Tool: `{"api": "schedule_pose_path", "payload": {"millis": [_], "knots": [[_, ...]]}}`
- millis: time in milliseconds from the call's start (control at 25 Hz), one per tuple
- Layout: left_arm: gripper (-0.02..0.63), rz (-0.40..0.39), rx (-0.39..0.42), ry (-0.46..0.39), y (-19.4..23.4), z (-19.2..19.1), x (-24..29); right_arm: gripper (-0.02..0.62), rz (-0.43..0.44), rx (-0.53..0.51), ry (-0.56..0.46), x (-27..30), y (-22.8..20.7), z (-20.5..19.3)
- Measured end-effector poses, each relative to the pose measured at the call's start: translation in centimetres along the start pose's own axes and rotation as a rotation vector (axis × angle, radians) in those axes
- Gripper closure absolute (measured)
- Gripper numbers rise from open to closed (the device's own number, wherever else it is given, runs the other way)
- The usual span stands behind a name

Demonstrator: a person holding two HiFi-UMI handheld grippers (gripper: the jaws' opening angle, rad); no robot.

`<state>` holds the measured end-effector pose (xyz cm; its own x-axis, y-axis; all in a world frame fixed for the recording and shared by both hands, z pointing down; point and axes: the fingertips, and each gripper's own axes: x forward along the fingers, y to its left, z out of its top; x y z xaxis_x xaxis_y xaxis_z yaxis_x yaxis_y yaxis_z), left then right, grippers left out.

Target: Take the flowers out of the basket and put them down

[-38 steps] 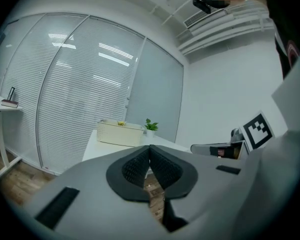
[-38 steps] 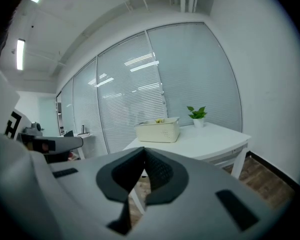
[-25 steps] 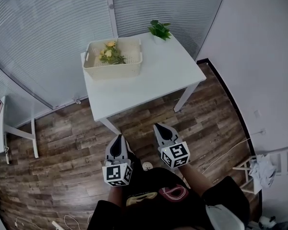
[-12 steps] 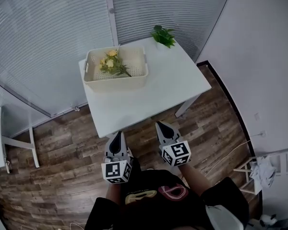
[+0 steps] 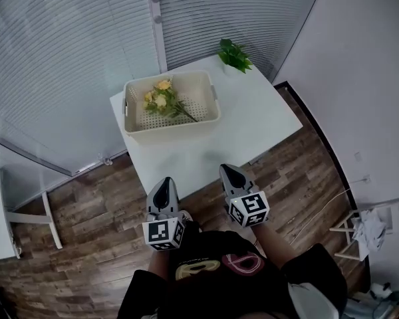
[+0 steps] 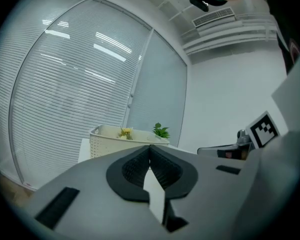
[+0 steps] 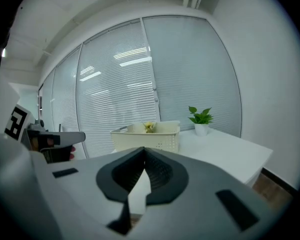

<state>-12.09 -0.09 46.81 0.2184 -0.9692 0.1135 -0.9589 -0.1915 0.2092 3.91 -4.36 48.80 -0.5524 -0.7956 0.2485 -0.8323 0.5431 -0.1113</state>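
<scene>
L gripper (image 5: 163,183) & R gripper (image 5: 227,171) closed, empty — flowers (image 5: 161,102) in basket (image 5: 173,128).

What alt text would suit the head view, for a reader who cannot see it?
A cream basket with yellow flowers sits on a white table, seen from above; the left gripper and the right gripper, both shut and empty, point toward it.

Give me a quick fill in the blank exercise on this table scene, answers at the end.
The flowers in the basket are ____.
In the head view, the potted plant stands at the table's far ____ corner.
The left gripper and right gripper both have their jaws ____.
Missing words: yellow; right; shut.
</scene>
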Motion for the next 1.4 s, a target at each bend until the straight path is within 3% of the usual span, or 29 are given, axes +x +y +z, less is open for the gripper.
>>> {"api": "schedule_pose_path", "payload": {"millis": [520, 760, 1400], "knots": [[0.589, -0.005, -0.013, -0.007, 5.7, 1.2, 2.7, 0.584, -0.010, -0.002, -0.005, 5.0, 1.7, 1.0], [0.589, 0.019, -0.015, -0.006, 5.9, 1.4, 3.2, 0.583, -0.030, 0.025, 0.072, 6.7, 0.2, 0.4], [0.589, 0.150, -0.026, -0.033, 6.8, 3.6, 7.9, 0.558, 0.177, -0.104, 0.125, 13.7, -0.7, 5.7]]}}
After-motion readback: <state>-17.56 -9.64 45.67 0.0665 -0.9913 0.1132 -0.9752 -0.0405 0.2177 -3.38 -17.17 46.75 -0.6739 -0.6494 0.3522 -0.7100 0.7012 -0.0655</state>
